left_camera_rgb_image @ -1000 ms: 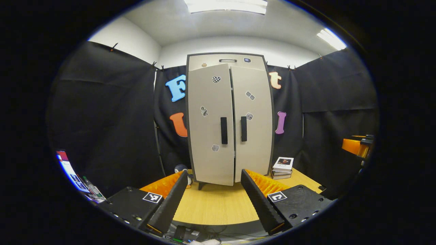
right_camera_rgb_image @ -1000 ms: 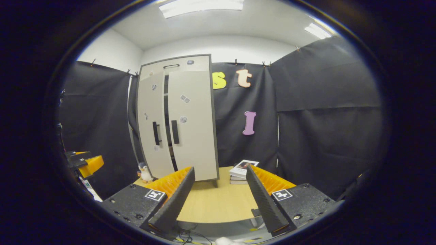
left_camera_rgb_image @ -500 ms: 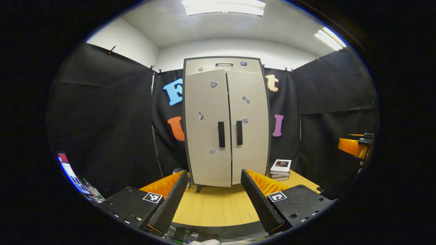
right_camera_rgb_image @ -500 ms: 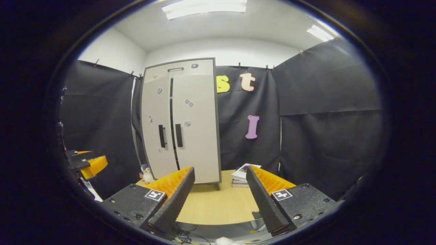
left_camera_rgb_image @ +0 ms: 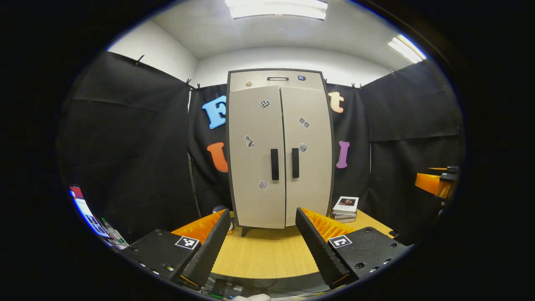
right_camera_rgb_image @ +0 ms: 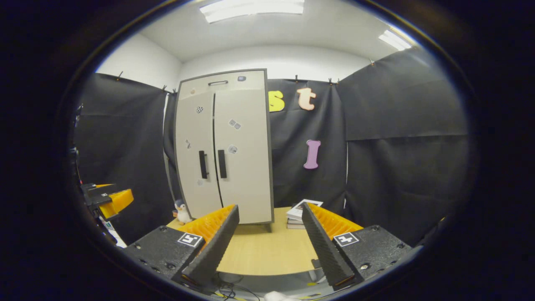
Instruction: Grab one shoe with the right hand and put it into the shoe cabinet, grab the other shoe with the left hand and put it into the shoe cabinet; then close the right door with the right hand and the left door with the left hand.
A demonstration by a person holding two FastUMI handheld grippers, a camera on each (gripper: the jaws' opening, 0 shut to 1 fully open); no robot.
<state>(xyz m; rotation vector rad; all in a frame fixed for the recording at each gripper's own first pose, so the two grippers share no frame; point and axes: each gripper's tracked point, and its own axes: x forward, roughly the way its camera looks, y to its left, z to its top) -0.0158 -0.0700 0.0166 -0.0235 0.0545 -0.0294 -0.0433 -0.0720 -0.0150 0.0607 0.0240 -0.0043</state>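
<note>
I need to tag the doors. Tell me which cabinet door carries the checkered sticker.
The left door, on the penguin toy's side. Its checkered sticker sits near the top by the centre seam; the right door, on the stacked books' side, has none.

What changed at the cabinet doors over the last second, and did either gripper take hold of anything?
The left door swung shut: a second ago it stood ajar with a dark gap beside the right door, and now both lie flush on the shoe cabinet. Both views drew back slightly. The left gripper and right gripper stayed open and empty. The books and penguin toy stayed put.
</note>
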